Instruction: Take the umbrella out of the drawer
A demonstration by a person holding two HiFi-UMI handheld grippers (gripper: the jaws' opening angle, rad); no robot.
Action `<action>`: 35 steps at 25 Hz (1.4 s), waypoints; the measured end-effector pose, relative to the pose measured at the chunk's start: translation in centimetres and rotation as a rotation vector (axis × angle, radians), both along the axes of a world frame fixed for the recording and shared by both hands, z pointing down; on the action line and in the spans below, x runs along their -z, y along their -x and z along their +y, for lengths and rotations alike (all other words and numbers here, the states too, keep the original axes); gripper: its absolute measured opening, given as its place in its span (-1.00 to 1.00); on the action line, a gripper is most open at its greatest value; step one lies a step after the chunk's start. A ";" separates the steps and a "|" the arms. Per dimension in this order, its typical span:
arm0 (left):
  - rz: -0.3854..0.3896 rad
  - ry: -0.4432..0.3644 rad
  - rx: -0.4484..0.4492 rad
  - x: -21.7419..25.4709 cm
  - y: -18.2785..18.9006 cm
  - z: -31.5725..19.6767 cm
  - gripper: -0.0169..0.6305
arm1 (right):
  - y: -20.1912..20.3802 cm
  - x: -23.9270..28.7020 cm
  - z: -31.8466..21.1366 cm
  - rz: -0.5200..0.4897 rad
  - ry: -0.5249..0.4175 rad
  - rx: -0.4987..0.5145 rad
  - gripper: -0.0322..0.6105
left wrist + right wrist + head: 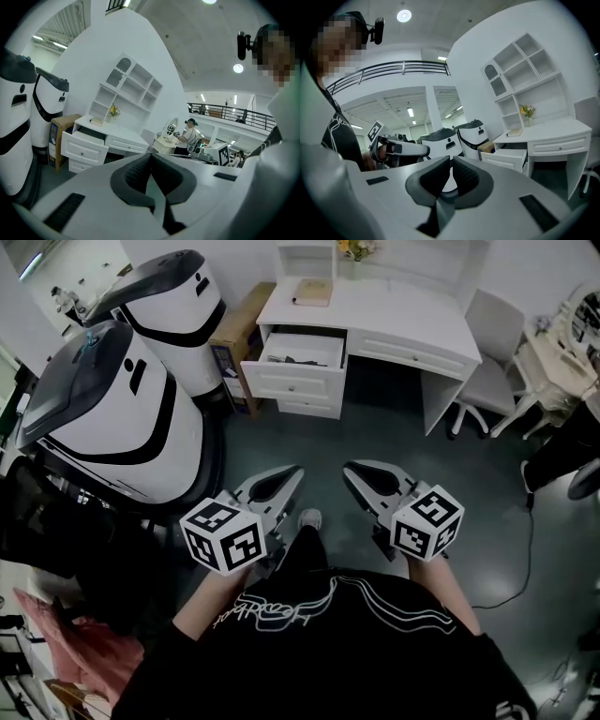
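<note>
Left gripper (292,472) and right gripper (351,470), jaws closed on nothing, hang well short of the open drawer (295,381) at twelve o'clock (a dark umbrella (291,359), apparently, lies inside untouched).

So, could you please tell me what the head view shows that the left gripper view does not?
Head view only: the inside of the open drawer, with something dark lying in it, and a shoe. Left gripper view only: a ceiling light, a railing and a distant person. Both: the white desk, the drawer's front, the cardboard box.
</note>
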State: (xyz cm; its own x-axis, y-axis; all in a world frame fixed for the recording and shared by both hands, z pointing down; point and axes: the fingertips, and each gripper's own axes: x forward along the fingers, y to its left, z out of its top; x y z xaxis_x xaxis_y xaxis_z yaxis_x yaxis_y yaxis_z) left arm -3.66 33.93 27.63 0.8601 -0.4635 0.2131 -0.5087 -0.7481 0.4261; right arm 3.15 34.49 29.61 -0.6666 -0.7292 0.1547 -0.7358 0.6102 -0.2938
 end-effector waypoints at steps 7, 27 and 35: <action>-0.006 0.071 -0.022 -1.5 -0.9 -11.3 -0.89 | -1.3 -1.6 -10.7 -0.025 0.071 -0.045 -0.75; 0.001 0.153 -0.027 -5.2 -1.6 -41.0 -0.89 | -3.3 -4.6 -38.2 -0.005 0.171 -0.086 -0.75; -0.017 0.176 0.002 -6.1 -2.1 -45.7 -0.89 | -3.7 -5.1 -44.1 0.001 0.166 -0.024 -0.74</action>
